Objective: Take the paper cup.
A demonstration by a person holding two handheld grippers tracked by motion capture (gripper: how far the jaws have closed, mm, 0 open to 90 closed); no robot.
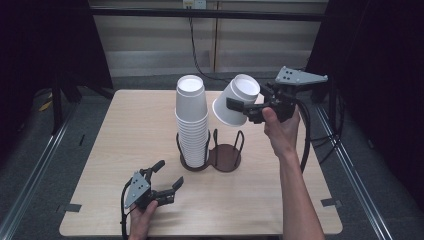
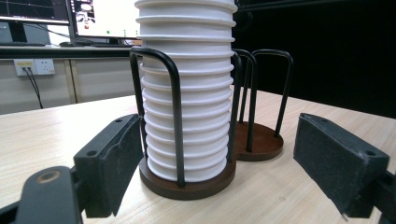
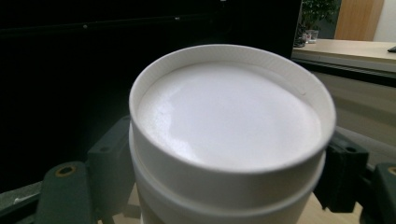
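Nearest the camera, low over the near edge of the tabletop (image 1: 125, 135) left of centre, the left gripper (image 1: 164, 181) hangs in the person's left hand (image 1: 142, 219) with its jaws spread wide and nothing between them; in the left gripper view the two black pads (image 2: 114, 158) frame the cup holder (image 2: 187, 186) from a little way off, touching nothing. Moving right, the dark two-ring holder (image 1: 210, 157) stands at mid-table: its left ring carries a tall stack of white cups (image 1: 192, 122), nested upside down and rising well above the wire loops, while its right ring (image 1: 226, 157) stands empty. Further right and higher, the right gripper (image 1: 239, 107) holds a single white cup (image 1: 236, 100) in the air, tilted, beside the top of the stack and apart from it, above the far right part of the tabletop; in the right gripper view the jaws are closed on the cup's (image 3: 231, 135) sides just below its base, which faces the lens. Judgement: one cup is off the stack and in hand; it has not been set down, and the remainder of the stack is untouched, so most of the work appears outstanding. Clearance: the near right and near left quarters of the tabletop are bare, giving ample room to lower the cup; the tight points are the wire loops (image 1: 241, 142) of the empty ring and the stack close alongside it, which a tilted cup could knock.
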